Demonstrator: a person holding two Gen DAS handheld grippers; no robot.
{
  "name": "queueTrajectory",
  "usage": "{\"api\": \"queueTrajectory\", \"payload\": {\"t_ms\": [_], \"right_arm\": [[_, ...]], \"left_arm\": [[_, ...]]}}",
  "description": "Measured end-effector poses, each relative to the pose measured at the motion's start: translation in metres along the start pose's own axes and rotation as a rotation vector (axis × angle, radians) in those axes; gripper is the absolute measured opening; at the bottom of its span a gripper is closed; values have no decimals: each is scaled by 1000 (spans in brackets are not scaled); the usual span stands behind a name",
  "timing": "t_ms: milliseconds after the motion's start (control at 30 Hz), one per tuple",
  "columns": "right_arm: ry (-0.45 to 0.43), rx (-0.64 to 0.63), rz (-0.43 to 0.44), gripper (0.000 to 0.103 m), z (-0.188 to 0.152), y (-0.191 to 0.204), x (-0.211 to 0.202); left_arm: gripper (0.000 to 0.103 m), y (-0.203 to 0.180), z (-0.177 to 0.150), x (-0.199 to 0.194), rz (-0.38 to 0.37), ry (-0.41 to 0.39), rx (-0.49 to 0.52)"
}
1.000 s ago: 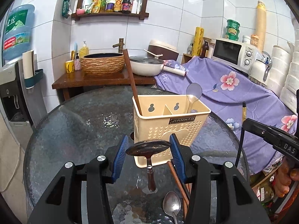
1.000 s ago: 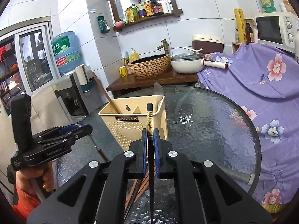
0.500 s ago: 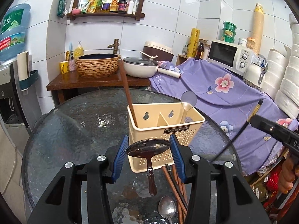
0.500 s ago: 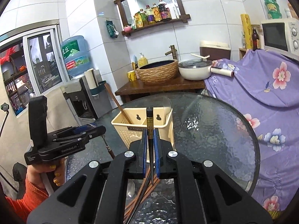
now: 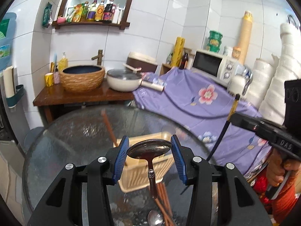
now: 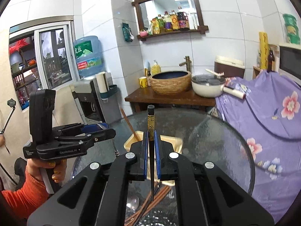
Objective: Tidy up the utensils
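My left gripper (image 5: 149,149) is shut on a dark brown spoon (image 5: 149,148), bowl clamped between the blue pads, handle hanging down. It hangs above the beige utensil holder (image 5: 148,167), which has a brown chopstick (image 5: 109,130) leaning in it. My right gripper (image 6: 150,141) is shut on a black chopstick (image 6: 151,124) with a gold band, held upright above the same holder (image 6: 135,141). Brown chopsticks (image 5: 163,197) and a metal spoon (image 5: 155,218) lie on the glass table (image 5: 75,131) below.
A purple floral cloth (image 5: 197,101) covers the right side, with a microwave (image 5: 212,66) on it. A wooden counter behind the table holds a woven basin (image 5: 82,79) and a white pan (image 5: 122,81). A water dispenser (image 6: 88,94) stands at left.
Both grippers have risen and tilted up, so the holder now sits lower and partly hidden behind the fingers. Both holds are unchanged.
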State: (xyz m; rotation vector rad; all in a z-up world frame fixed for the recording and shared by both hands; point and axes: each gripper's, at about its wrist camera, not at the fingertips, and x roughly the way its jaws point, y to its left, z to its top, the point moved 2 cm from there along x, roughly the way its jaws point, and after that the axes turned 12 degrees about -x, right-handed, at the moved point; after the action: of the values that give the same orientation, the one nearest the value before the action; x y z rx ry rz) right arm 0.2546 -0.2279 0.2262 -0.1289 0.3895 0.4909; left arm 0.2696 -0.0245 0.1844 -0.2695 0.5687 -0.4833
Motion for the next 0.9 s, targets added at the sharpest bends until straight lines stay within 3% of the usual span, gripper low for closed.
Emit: {"api": "queueTrajectory", "payload": {"t_ms": [200, 367, 500, 900], "right_arm": [[-66, -1, 3, 7, 65, -8, -2], [-88, 5, -58, 7, 93, -20, 16], [-64, 28, -73, 7, 84, -27, 38], [85, 81, -65, 7, 2, -33, 102]], "left_arm": [[45, -12, 51, -4, 6, -65, 4], [45, -7, 69, 21, 77, -66, -20], [45, 4, 60, 42, 93, -26, -40], [45, 16, 3, 78, 137, 64, -31]]}}
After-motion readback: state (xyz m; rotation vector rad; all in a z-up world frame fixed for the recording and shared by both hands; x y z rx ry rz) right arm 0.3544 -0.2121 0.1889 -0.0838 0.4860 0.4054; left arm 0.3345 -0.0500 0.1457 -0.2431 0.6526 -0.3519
